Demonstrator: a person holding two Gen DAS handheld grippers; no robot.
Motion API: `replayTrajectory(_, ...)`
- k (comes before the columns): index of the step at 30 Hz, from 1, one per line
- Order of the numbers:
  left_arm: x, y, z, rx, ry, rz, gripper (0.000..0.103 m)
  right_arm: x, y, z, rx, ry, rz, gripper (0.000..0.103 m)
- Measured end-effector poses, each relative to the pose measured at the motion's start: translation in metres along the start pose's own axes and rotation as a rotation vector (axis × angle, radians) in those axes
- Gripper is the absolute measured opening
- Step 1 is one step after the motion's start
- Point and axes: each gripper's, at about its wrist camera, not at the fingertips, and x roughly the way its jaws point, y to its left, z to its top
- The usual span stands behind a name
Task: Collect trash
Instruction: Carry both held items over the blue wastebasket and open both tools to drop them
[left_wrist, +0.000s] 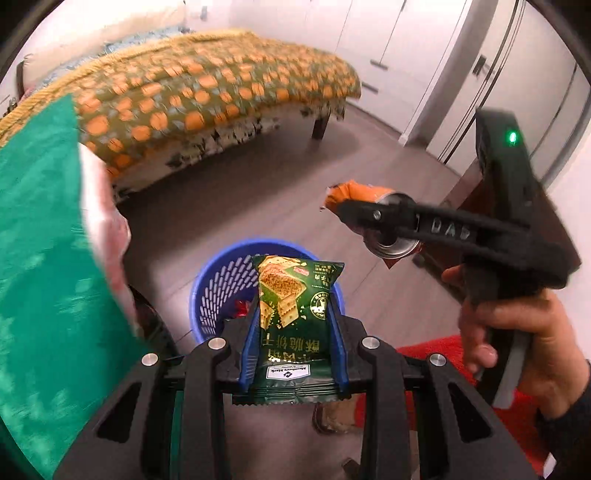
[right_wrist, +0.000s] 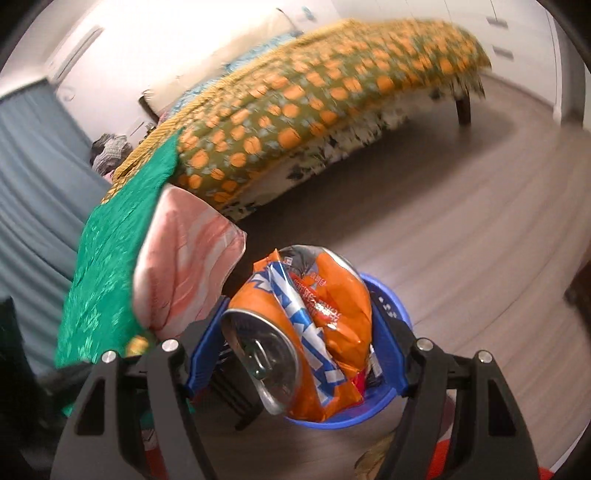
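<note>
Left gripper (left_wrist: 293, 325): jaws clamp green cracker packet (left_wrist: 295, 299), light, crinkly, slippery film, held mid-body above blue bin (left_wrist: 207, 291). Right gripper (right_wrist: 295, 332): jaws pinch crushed orange can (right_wrist: 273, 350) with wrapper; thin, dentable, light.

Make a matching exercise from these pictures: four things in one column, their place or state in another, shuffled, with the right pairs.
Things
1. green snack packet
2. orange can
3. blue basket
4. patterned bedspread

Places or states
A. draped over the bed
B. clamped in the right hand-held gripper
C. on the floor under both grippers
D. clamped in the left hand-held gripper

Pairs: 1-D, 2-B, 3-C, 4-A
</note>
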Motion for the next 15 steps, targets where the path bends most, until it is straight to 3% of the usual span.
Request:
replayTrajectory(8,0.085,0.021,-0.003,-0.061,0.054,0.074,0.034,0.064,-0.035,0.002,0.145,0.093,0.042,0.073)
replayTrajectory(10,0.103,0.025,-0.002,-0.064,0.059,0.081,0.041,0.081,-0.047,0.0,0.196,0.109,0.048,0.08)
replayTrajectory(11,0.107,0.025,-0.003,-0.061,0.063,0.086,0.055,0.086,-0.054,-0.002,0.223,0.111,0.052,0.093)
replayTrajectory(12,0.113,0.025,-0.003,-0.055,0.068,0.095,0.069,0.088,-0.06,-0.003,0.25,0.097,0.041,0.095)
replayTrajectory(15,0.1,0.023,-0.003,-0.042,0.024,0.116,0.081,0.073,-0.07,-0.005,0.272,0.046,0.016,0.097)
